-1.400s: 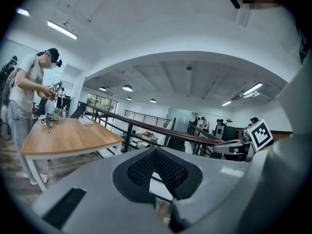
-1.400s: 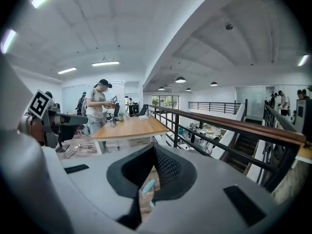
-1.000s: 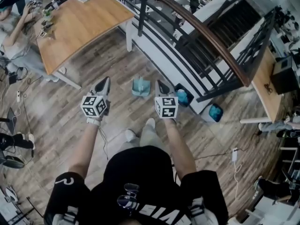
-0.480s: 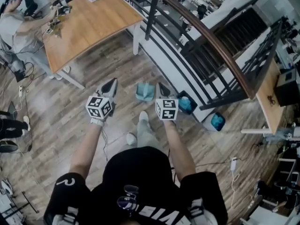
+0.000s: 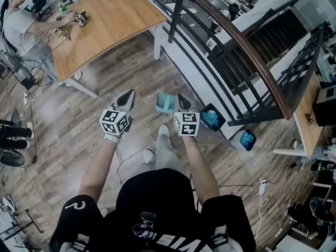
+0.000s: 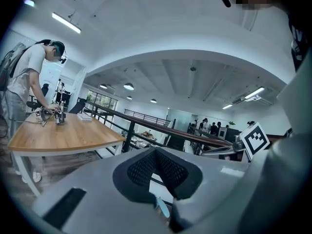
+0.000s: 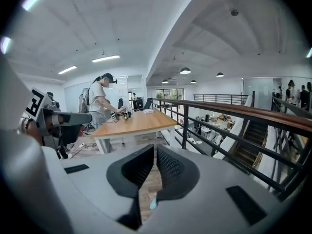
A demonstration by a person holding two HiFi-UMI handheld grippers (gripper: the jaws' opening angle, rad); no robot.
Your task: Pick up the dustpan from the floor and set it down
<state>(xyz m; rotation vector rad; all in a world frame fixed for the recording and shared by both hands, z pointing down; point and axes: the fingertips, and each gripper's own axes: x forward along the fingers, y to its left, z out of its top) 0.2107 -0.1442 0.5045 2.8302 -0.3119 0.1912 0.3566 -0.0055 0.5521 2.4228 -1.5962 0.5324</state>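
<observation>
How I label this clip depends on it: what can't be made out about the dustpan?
- Head view: the dustpan is too small to tell its handle or facing; the right hand-held gripper crowds its right edge.
- Left and right gripper views: the dustpan is in neither frame.

**First speaker:** Where does the head view look from?

**Second speaker:** From above the person, steeply down at the floor (image 5: 63, 119). It is far enough off to take in the table (image 5: 105, 25) and the railing (image 5: 239, 43).

**First speaker:** And the other two?

**Second speaker:** One rides on the left gripper (image 5: 130, 93) and one on the right gripper (image 5: 181, 96). Each sits close behind its jaws and faces almost level. All three views share that table and railing.
</observation>
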